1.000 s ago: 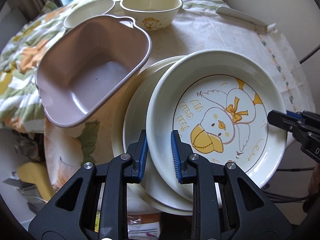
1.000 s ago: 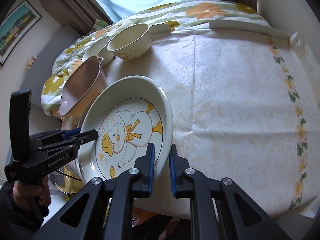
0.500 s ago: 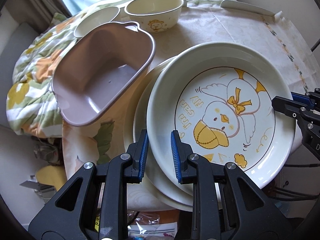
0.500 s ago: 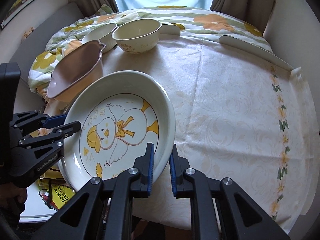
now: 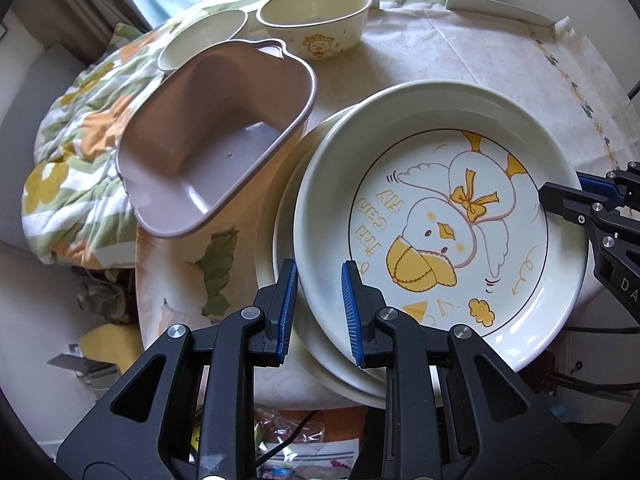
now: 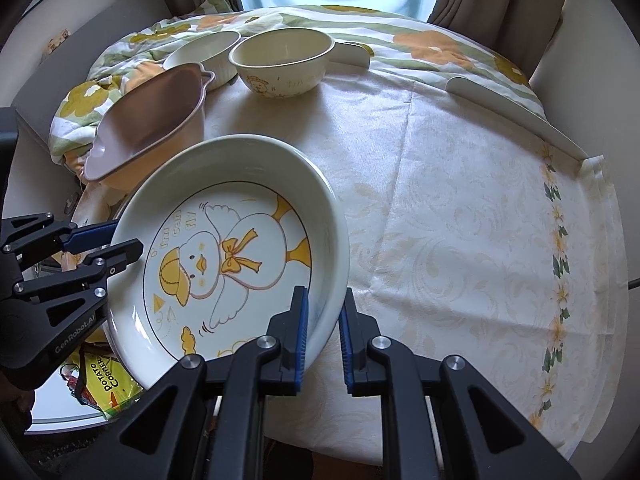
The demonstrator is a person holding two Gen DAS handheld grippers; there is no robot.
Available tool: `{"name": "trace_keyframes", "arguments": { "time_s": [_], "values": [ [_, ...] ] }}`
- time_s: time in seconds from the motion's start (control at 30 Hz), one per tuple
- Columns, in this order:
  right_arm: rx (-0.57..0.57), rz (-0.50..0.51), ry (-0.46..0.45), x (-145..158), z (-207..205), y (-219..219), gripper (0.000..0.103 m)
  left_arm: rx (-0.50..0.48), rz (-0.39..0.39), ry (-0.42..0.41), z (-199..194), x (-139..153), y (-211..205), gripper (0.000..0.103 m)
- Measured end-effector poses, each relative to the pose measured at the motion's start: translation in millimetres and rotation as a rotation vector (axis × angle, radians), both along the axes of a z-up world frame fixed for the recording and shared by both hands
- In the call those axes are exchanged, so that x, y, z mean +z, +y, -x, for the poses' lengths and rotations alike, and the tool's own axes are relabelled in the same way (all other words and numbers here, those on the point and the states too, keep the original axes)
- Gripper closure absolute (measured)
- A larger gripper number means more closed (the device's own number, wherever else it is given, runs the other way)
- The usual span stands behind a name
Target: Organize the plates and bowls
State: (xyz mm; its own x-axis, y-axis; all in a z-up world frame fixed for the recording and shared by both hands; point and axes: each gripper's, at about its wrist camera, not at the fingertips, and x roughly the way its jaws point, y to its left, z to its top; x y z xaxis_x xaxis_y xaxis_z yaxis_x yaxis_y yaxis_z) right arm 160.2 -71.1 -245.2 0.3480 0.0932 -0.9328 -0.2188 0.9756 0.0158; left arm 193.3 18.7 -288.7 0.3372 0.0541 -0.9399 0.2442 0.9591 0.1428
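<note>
In the left wrist view, the left claw straddles the near rim of the duck plate, one blue pad outside the rim and the other inside; a gap shows on both sides of the rim, so it looks partly open and not pressing, though I cannot tell for sure. The duck plate sits on top of a plain cream plate whose edge shows to the left of it. Left of the duck plate stands a brown square dish, tilted. Behind the duck plate stand a cream bowl with a small bear print and a smaller white bowl beside it. At the duck plate's right rim the right claw reaches in. All stand on the worktop with its pale cloth.

In the right wrist view, the right claw has its two blue pads on either side of the duck plate's rim; the inner pad touches the rim and the outer one stands a little off, so the hold looks loose. The duck plate is tilted, its left side higher. The left claw sits at the plate's left rim. Beyond the duck plate are the brown dish, the bear bowl and the white bowl. Below the plate's left edge lies a yellow snack bag
</note>
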Motion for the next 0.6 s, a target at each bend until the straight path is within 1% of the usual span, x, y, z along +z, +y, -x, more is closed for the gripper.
{"name": "trace_keyframes", "arguments": {
  "time_s": [0.17,0.3,0.47,0.6],
  "values": [
    [0.005,0.005,0.016,-0.7,-2.8,1.9,0.089,0.009,-0.018,-0.005,1.2,1.2,-3.3,0.083],
    [0.028,0.030,0.022,-2.1,-3.9,6.4,0.087,0.020,-0.024,-0.001,2.3,1.7,-4.0,0.083],
    [0.030,0.030,0.038,-3.9,-5.4,7.1,0.087,0.028,-0.049,-0.009,4.1,2.7,-5.9,0.083],
    [0.040,0.039,0.050,-6.0,-4.3,9.9,0.087,0.040,-0.052,-0.012,4.2,3.4,-4.5,0.083]
  ]
}}
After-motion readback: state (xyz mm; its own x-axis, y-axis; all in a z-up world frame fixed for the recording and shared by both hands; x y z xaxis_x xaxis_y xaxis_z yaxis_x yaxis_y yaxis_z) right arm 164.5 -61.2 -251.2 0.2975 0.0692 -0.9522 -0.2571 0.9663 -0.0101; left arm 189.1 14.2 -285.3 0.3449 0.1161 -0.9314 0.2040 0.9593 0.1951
